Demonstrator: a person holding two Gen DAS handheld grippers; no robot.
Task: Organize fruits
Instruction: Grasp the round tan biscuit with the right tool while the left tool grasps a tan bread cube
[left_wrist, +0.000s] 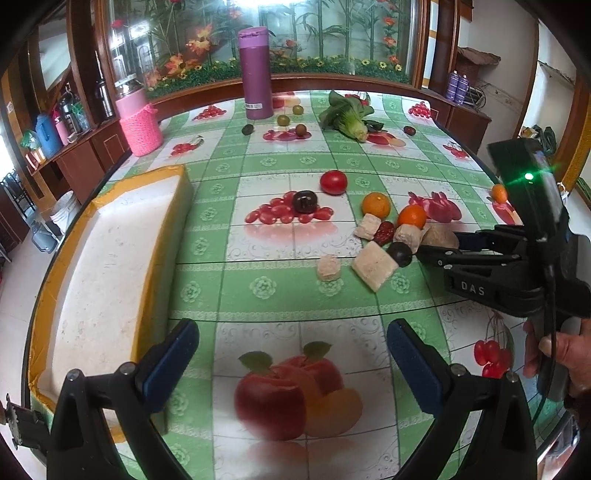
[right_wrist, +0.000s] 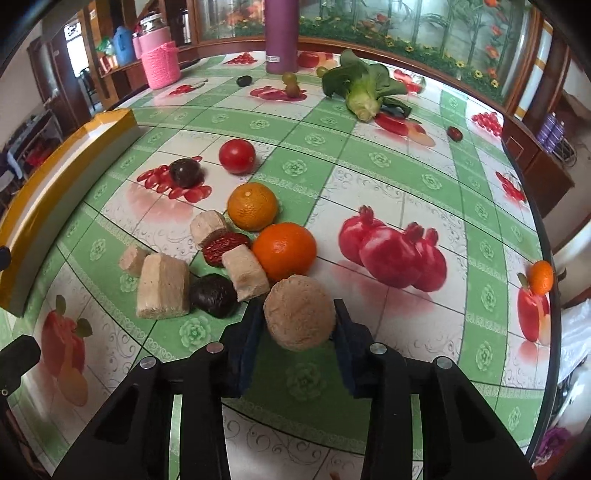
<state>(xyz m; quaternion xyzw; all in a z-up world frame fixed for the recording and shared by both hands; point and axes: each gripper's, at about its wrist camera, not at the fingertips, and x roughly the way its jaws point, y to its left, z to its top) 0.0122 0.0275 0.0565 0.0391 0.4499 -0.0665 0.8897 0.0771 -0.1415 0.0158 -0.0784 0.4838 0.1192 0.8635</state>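
Observation:
My right gripper (right_wrist: 299, 321) is shut on a round brown cake (right_wrist: 299, 317), held just above the table beside a cluster of things. The cluster has two oranges (right_wrist: 284, 251) (right_wrist: 252, 206), a dark passion fruit (right_wrist: 214, 295), a red date (right_wrist: 223, 248) and several beige blocks (right_wrist: 162, 286). A tomato (right_wrist: 236, 156) and another dark fruit (right_wrist: 185, 172) lie further back. In the left wrist view the right gripper (left_wrist: 428, 251) reaches in from the right with the cake (left_wrist: 440, 236). My left gripper (left_wrist: 291, 350) is open and empty over the tablecloth.
A white foam box with yellow tape (left_wrist: 110, 258) stands at the left table edge. A purple flask (left_wrist: 255, 74), a pink knitted jar (left_wrist: 140, 125), a green vegetable (left_wrist: 347, 116) and small green fruits (left_wrist: 283, 120) are at the back. A small orange (right_wrist: 541, 277) sits at the right edge.

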